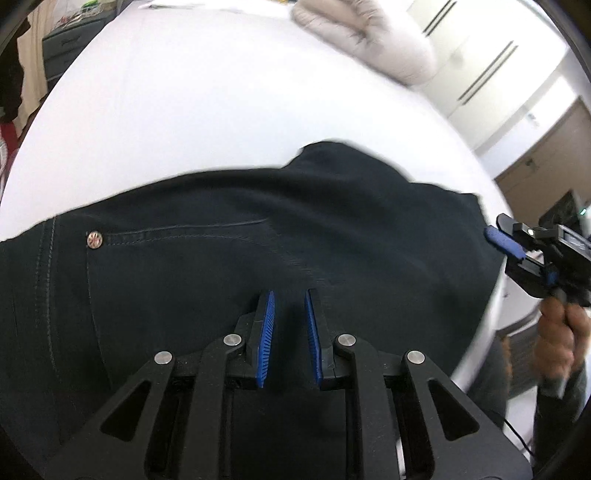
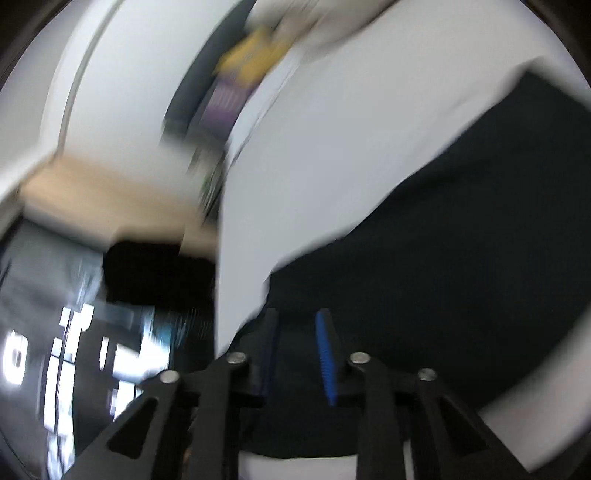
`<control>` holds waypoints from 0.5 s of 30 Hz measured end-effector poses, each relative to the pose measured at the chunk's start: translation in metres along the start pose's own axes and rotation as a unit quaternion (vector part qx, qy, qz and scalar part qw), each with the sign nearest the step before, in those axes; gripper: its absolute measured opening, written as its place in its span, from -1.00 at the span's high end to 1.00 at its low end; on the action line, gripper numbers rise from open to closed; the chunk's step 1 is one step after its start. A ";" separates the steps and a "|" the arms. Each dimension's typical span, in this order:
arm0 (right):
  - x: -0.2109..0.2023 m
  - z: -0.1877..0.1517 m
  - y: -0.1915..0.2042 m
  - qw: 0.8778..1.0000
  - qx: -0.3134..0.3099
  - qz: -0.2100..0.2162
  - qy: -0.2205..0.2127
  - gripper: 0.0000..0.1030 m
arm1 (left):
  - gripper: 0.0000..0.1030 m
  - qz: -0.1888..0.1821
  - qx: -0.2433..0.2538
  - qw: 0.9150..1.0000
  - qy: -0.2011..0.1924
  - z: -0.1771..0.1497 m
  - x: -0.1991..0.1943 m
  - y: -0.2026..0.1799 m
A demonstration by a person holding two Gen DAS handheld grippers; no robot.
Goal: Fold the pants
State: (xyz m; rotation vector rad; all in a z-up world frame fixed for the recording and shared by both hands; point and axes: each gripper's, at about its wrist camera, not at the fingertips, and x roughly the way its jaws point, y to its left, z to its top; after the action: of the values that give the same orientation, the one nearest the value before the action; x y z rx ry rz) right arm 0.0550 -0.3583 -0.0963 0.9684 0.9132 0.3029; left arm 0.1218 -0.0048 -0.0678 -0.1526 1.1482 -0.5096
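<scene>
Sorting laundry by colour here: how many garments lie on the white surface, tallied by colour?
Dark navy: 1, the pants
Pale beige: 1, a puffy garment at the far edge of the white surface
Total: 2

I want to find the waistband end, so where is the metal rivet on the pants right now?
In the left wrist view the rivet sits at the far left of the dark pants, at the end of a stitched pocket seam, left of the left gripper.
</scene>
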 end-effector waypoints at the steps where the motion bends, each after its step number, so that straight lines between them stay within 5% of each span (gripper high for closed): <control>1: 0.020 0.000 -0.001 1.000 0.004 0.004 0.020 0.61 | 0.69 0.000 -0.001 1.000 0.005 -0.003 0.004 0.005; 4: 0.068 0.002 -0.033 0.995 0.057 -0.016 0.076 0.61 | 0.69 -0.018 -0.006 1.000 -0.005 -0.016 0.000 0.017; 6: 0.064 0.013 -0.073 0.993 0.106 -0.016 0.058 1.00 | 0.69 -0.032 -0.018 0.999 -0.009 -0.022 -0.003 0.026; 7: 0.053 0.013 -0.090 0.990 0.134 0.002 0.043 1.00 | 0.69 -0.037 -0.024 0.999 -0.010 -0.024 -0.004 0.029; 10: -0.005 0.047 -0.132 0.983 0.175 -0.021 -0.052 1.00 | 0.69 -0.045 -0.031 0.998 -0.011 -0.027 -0.005 0.034; 15: -0.117 0.103 -0.216 0.950 0.228 -0.077 -0.201 1.00 | 0.69 -0.040 -0.028 0.999 -0.012 -0.026 -0.006 0.030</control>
State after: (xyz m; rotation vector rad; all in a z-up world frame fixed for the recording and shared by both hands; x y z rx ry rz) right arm 0.0299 -0.6079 -0.1848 1.3152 0.6857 -0.2492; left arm 0.1061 0.0279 -0.0844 -0.2538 1.1374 -0.5455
